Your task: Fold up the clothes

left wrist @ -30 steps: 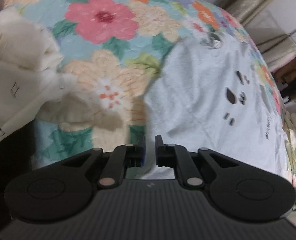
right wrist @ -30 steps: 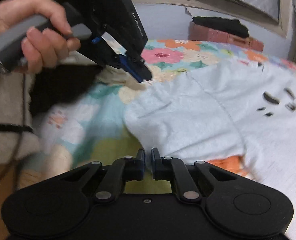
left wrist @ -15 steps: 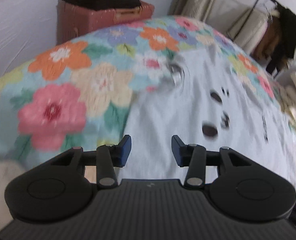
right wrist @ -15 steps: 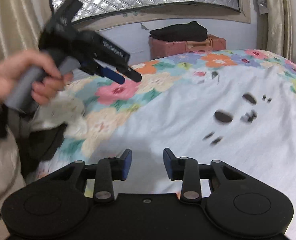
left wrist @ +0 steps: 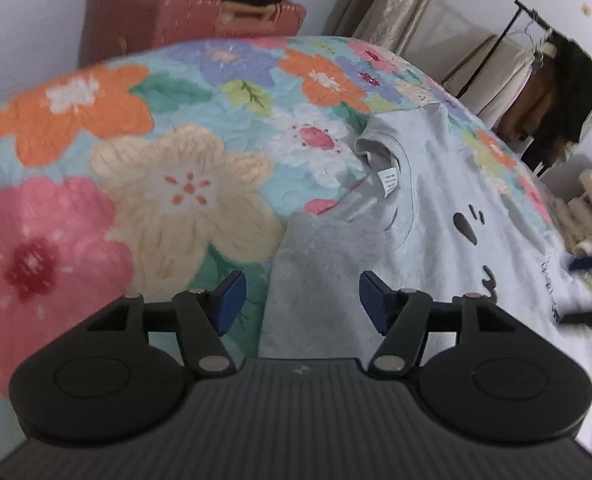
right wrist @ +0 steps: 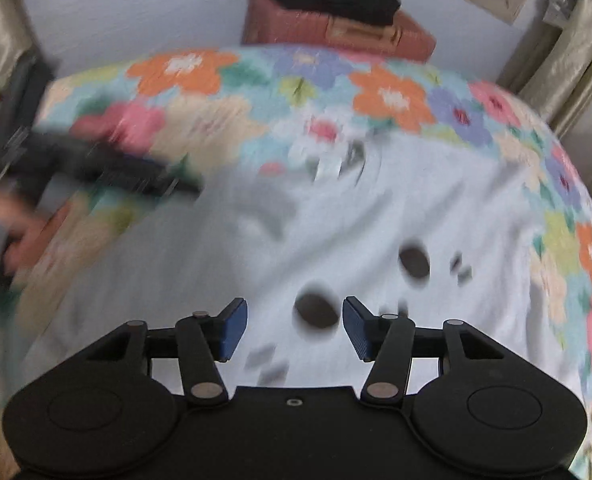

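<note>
A pale grey sweatshirt (left wrist: pixel 447 216) with black printed marks lies flat on a floral blanket (left wrist: pixel 184 184). Its collar and label (left wrist: pixel 387 180) face the far side. My left gripper (left wrist: pixel 299 300) is open and empty above the shirt's left shoulder edge. My right gripper (right wrist: pixel 295 328) is open and empty above the shirt's middle (right wrist: pixel 375 216), over the black marks. The left gripper shows blurred at the left of the right wrist view (right wrist: pixel 96 164), held by a hand.
A red suitcase (left wrist: pixel 184 20) with black clothes on top stands behind the bed. Curtains (left wrist: pixel 387 4) and a clothes rack (left wrist: pixel 551 80) stand at the far right. The blanket (right wrist: pixel 395 96) surrounds the shirt on all sides.
Both grippers opened from shut and moved forward over the shirt. The left gripper swung away from the white garment towards the collar. The right view is blurred by motion.
</note>
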`<state>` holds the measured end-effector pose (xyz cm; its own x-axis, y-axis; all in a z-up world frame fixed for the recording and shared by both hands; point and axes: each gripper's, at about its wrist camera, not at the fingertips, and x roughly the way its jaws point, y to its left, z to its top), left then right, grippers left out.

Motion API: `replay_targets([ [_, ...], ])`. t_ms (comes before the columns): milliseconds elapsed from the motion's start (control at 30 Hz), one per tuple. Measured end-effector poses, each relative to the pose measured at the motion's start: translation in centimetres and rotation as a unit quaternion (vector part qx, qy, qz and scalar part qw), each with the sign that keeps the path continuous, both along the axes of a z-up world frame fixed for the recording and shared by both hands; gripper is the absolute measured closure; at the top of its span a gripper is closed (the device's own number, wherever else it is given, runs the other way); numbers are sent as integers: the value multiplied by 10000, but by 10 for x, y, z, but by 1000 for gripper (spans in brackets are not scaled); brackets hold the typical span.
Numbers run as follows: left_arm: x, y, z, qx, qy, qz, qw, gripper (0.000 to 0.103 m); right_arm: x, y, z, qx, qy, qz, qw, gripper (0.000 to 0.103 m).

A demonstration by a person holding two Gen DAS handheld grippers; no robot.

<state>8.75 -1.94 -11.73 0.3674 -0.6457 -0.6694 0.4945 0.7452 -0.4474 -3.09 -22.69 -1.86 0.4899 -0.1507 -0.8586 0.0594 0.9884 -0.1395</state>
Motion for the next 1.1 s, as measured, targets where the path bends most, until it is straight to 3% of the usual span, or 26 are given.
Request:
replay_targets([
  [133, 11, -3, -22, -345, 282, 75, 9990, 39, 38, -32, -13, 188, -534, -292, 9980, 45],
  [400, 29, -7, -39, -905, 625, 11, 9939, 27, 117, -79, -51, 472, -543, -551, 9959, 47],
  [500, 31, -8, -43, -877, 478, 137, 9949, 48, 140, -89, -68, 308, -435, -619, 9967, 46],
  [567, 28, -13, -44, -787, 409, 313, 9956, 50, 152, -94, -79, 131, -332, -694, 9969, 46],
  [700, 23, -31, -40, -527, 29, 48, 9986, 50, 171, -102, -103, 3, -159, -762, 9970, 46],
  [733, 21, -35, -39, -478, -54, -42, 9988, 64, 174, -104, -107, 36, -142, -771, 9969, 47],
  [767, 20, -39, -39, -429, -113, -117, 9989, 95, 176, -107, -109, 96, -159, -789, 9967, 58],
  [800, 17, -41, -37, -318, -198, -86, 9993, 99, 177, -110, -108, 140, -244, -820, 9962, 80],
  [900, -13, -45, -16, 86, -1090, 461, 9929, 100, 171, -123, -91, 677, -855, -1051, 9885, 89],
  [967, -40, -54, 10, 383, -2128, 544, 9748, 100, 163, -135, -83, 1243, -1328, -1138, 9767, 88],
  [1033, -47, -56, 24, 444, -2238, 675, 9713, 100, 156, -147, -79, 1818, -1765, -1170, 9603, 88],
  [1100, -40, -54, 19, 582, -1883, 813, 9770, 100, 152, -159, -83, 2391, -1998, -1202, 9426, 82],
])
